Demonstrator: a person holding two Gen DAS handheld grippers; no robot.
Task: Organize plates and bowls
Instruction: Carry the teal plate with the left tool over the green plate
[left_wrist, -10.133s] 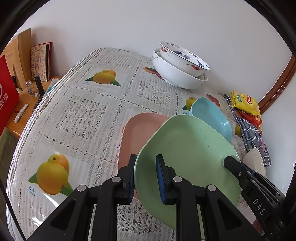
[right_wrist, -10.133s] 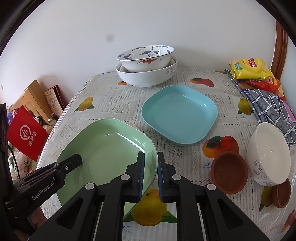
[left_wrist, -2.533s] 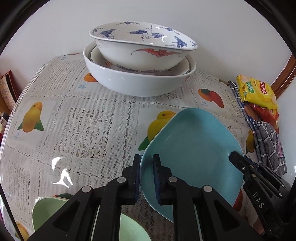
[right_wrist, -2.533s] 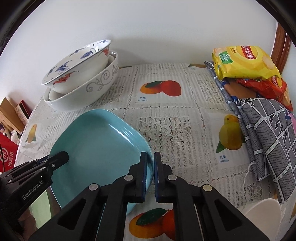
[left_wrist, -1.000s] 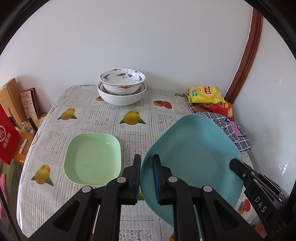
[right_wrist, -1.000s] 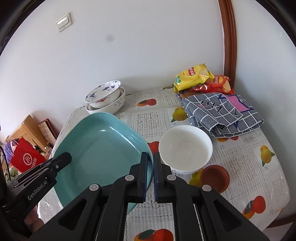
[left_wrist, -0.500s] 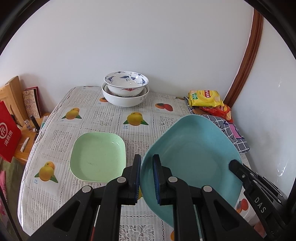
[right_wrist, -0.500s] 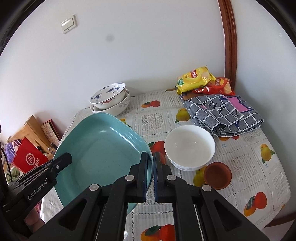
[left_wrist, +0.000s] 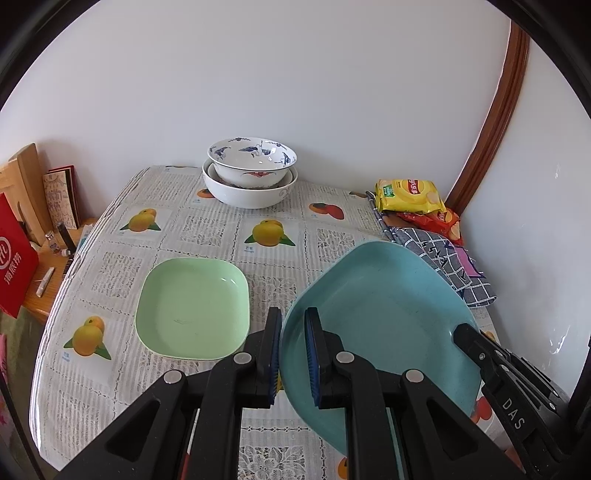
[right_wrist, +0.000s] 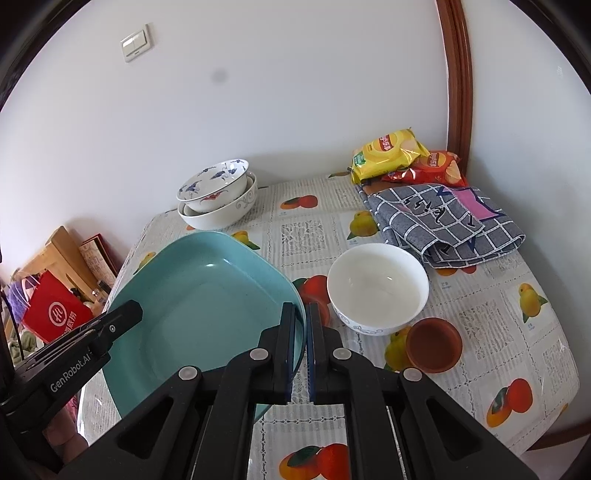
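Note:
Both grippers hold a square teal plate (left_wrist: 384, 314) above the table, to the right of the green plate. My left gripper (left_wrist: 292, 350) is shut on its left rim. My right gripper (right_wrist: 300, 343) is shut on the opposite rim of the teal plate (right_wrist: 207, 306). A green square plate (left_wrist: 192, 306) lies on the tablecloth at left centre. Two stacked white patterned bowls (left_wrist: 251, 173) stand at the back; they also show in the right wrist view (right_wrist: 218, 195). A white bowl (right_wrist: 376, 288) and a small brown dish (right_wrist: 434, 345) sit on the right side.
Snack bags (right_wrist: 391, 155) and a folded checked cloth (right_wrist: 443, 221) lie at the back right corner. A red bag (right_wrist: 55, 314) and wooden items (left_wrist: 26, 192) stand beside the table's left edge. The wall is close behind the table (left_wrist: 110, 258).
Both grippers have moved slightly closer to the table with the teal plate over the last second. The grip on the plate is unchanged.

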